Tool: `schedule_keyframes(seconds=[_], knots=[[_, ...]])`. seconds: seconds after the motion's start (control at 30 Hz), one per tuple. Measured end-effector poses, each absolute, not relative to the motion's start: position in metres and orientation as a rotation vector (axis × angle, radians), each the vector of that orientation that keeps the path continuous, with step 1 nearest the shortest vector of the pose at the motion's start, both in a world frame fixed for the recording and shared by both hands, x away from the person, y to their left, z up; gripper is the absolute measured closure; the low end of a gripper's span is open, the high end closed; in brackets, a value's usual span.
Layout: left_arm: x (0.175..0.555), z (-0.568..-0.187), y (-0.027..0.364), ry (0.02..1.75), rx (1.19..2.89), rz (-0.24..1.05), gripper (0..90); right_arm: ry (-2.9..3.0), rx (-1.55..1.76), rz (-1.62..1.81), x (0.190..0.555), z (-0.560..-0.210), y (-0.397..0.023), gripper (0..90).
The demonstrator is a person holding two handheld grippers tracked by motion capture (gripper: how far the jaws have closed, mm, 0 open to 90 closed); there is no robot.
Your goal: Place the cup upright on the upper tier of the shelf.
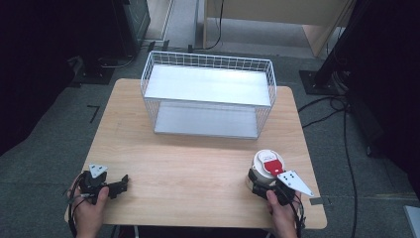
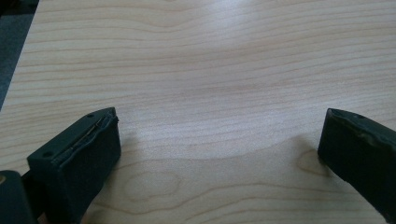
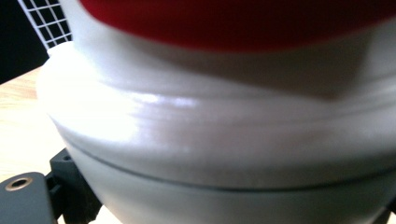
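Observation:
A squat white jar with a red label on top stands near the table's front right corner. My right gripper is shut on the jar, one jaw on each side of its lower part. In the right gripper view the jar is very close and blurred, its red top along the upper edge, and the gripper shows one black jaw at the lower left. My left gripper rests at the front left of the table. It is open, its jaws wide apart over bare wood.
A white wire basket with two flat shelves stands at the back middle of the wooden table; part of its mesh shows behind the jar. Black stands and cables lie on the floor around the table.

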State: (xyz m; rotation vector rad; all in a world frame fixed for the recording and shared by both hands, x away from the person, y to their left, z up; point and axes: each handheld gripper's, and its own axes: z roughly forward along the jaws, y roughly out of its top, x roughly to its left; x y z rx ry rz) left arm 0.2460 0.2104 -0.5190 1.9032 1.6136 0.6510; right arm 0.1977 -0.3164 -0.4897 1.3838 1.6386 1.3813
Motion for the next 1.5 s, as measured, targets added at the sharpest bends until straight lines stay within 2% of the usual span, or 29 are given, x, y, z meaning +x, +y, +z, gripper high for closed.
schedule_keyframes(seconds=[0.73,1.5], knots=[[0.246,-0.519,0.21,1.616,1.904,0.651,0.0,1.597,1.264,1.509,0.207,-0.437,-0.292,9.6],[0.246,-0.519,0.21,1.616,1.905,0.652,0.0,1.551,1.177,1.558,0.253,-0.385,-0.268,10.7]])
